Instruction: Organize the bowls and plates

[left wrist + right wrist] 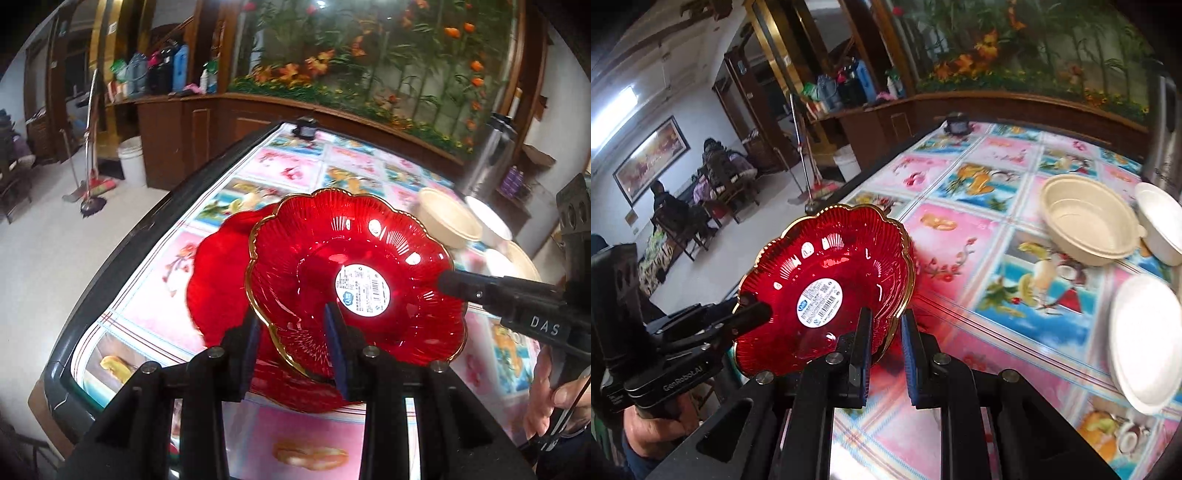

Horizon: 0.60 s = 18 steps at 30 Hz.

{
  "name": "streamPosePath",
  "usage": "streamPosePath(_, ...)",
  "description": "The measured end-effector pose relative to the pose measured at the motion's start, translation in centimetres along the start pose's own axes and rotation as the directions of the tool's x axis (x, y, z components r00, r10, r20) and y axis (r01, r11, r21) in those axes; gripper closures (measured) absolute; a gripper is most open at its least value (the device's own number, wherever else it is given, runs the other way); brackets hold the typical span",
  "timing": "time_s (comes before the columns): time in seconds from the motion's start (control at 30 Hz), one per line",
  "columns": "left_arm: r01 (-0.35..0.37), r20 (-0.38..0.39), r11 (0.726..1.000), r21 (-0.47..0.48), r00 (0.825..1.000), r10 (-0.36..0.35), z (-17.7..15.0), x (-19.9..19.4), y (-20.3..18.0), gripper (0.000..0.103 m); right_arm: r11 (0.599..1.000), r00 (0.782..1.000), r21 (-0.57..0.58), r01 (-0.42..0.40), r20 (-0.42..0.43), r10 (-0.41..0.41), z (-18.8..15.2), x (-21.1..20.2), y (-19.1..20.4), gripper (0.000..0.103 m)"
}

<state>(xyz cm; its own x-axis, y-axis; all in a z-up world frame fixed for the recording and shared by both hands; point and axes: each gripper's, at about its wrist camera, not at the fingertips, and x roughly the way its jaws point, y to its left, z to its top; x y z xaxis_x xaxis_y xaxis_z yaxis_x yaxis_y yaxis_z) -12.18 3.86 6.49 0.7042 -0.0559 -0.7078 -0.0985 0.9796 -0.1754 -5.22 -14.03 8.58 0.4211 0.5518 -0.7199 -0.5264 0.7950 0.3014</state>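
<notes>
**A:** Left wrist view. Nearest the lens is the left gripper (291, 314). Its pads sit either side of the gold rim of the red plate (351, 240), clamped on it.

**B:** Where is the plate?

**A:** Raised and tilted above the patterned cloth (280, 166), toward the left edge of the table (110, 266). Its round white label (362, 291) faces the lens. There is a red patch on the cloth beneath; I cannot tell whether it is cast colour or a second plate.

**B:** The other gripper?

**A:** The right gripper (448, 284) reaches in from the right, one finger lying over the plate's far rim, with a hand (550, 398) behind it. A tan bowl (447, 218) and a white bowl (487, 218) stand toward the table's right edge, blurred.

**B:** Right wrist view?

**A:** The right gripper (886, 317) is nearest, jaws drawn close and pinching the plate's (827, 266) rim between the blue pads. The plate hangs over the table's left edge, off the cloth. The left gripper (753, 314) bites the opposite rim, with a hand (653, 424) under it.

**B:** The bowls?

**A:** The tan bowl (1086, 229) is upright and touches the white bowl (1160, 221). A white dish (1145, 343) sits nearer, by the right edge.
</notes>
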Motion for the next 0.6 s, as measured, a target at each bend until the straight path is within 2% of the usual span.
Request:
streamPosePath(0.13, -0.031, -0.029, 0.999, -0.021, 0.999, 0.030, 0.1, 1.5, 1.3, 0.071, 1.000, 0.998, -0.005, 0.002, -0.055, -0.003, 0.6, 2.9, 0.3, 0.086)
streamPosePath(0.33, -0.054, -0.049, 0.998, -0.019, 0.997, 0.053, -0.2, 2.2, 1.9, 0.062, 1.000, 0.993, -0.016, 0.014, -0.114, -0.016, 1.1, 5.6, 0.8, 0.086)
streamPosePath(0.5, -0.042, -0.056, 0.999, -0.011, 0.998, 0.042, -0.1, 2.1, 1.7, 0.047, 1.000, 0.989, -0.018, 0.009, -0.145, -0.011, 1.4, 6.6, 0.8, 0.084)
streamPosePath(0.57, -0.023, -0.060, 1.000, -0.012, 0.998, 0.022, -0.1, 2.1, 1.5, 0.035, 0.999, 0.989, -0.028, 0.015, -0.148, -0.019, 1.4, 6.8, 1.0, 0.084)
streamPosePath(0.6, -0.018, -0.062, 1.000, -0.011, 0.998, 0.017, -0.1, 2.1, 1.3, 0.033, 0.999, 0.989, -0.030, 0.013, -0.149, -0.017, 1.4, 6.8, 1.0, 0.084)
